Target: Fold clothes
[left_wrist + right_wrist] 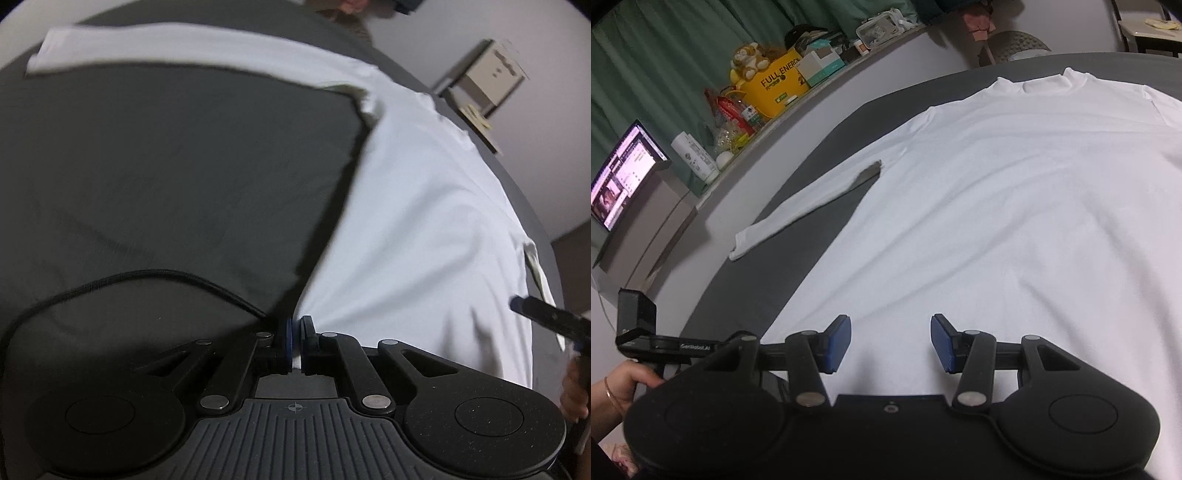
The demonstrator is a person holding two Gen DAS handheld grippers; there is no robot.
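Left wrist footage showed the left gripper clenched on the hem corner of a white long-sleeved shirt, a sliver of white cloth pinched between its blue pads. That shirt lay spread flat on a dark grey sheet, one sleeve stretched out across the far side. From the right wrist view, the right gripper hovered over the lower hem with its jaws parted wide and nothing between them; whether the pads touched the cloth could not be told. The collar lay at the far end, and the other sleeve angled away toward the edge of the bed. A hand gripped the handle at lower left. By the soft wrinkles fanning from the pinched corner, the fabric looked thin, light and limp, likely to sag and drag rather than hold any shape. Taking hold at both hem corners, or along a side seam, seemed the soundest way to lift it evenly.
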